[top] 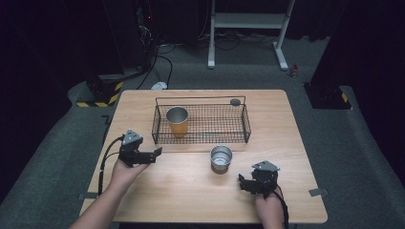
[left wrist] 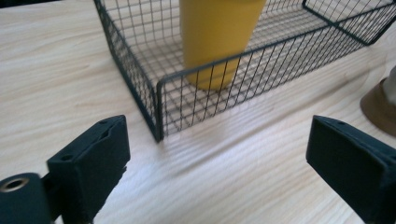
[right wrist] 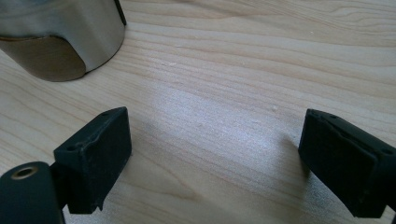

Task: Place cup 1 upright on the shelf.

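Note:
A black wire basket stands on the wooden table, and a yellow cup with a steel rim stands upright in its left end. In front of the basket a steel cup with a brown base stands on the table. My left gripper is open at the basket's near left corner and holds nothing. The left gripper view has its jaws wide apart before the basket's corner and the yellow cup. My right gripper is open and holds nothing, to the lower right of the steel cup.
A small dark round thing lies by the basket's far right corner. Beyond the table's far edge are a white stand, cables and a yellow-and-black striped base on the grey floor.

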The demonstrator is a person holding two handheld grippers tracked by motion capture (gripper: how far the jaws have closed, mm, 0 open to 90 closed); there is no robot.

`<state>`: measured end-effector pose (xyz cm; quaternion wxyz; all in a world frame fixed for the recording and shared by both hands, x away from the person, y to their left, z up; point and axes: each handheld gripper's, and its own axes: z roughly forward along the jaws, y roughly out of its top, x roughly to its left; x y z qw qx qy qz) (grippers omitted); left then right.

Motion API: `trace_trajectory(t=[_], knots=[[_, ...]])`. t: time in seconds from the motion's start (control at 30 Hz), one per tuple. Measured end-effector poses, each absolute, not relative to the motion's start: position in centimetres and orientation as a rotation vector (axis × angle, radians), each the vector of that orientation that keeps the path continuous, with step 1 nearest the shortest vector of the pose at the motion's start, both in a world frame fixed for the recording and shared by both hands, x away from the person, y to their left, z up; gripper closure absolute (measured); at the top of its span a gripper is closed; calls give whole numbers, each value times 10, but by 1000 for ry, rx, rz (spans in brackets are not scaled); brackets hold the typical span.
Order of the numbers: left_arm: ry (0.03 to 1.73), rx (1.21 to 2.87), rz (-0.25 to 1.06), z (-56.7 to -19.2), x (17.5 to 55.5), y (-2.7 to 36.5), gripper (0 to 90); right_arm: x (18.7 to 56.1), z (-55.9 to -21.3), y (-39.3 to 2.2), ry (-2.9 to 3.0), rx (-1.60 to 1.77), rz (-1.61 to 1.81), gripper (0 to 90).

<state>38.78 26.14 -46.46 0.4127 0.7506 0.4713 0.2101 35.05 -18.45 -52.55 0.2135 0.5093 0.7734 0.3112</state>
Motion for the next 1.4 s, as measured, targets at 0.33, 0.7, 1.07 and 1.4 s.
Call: trace_trajectory(t=[0.33,0.7,1.07,1.4], knots=[[1225,1945,491,-500,358,274,111,350,-525,-184,2146,1414,864,93],[1265,2043,480,-524,334,280,118,350,-525,-185,2146,1414,864,93],[1260,2030,558,-530,325,279,136,349,-525,-185,2150,1415,870,96],[1281,2047,546,-531,330,278,29,348,-523,-187,2117,1418,875,132]])
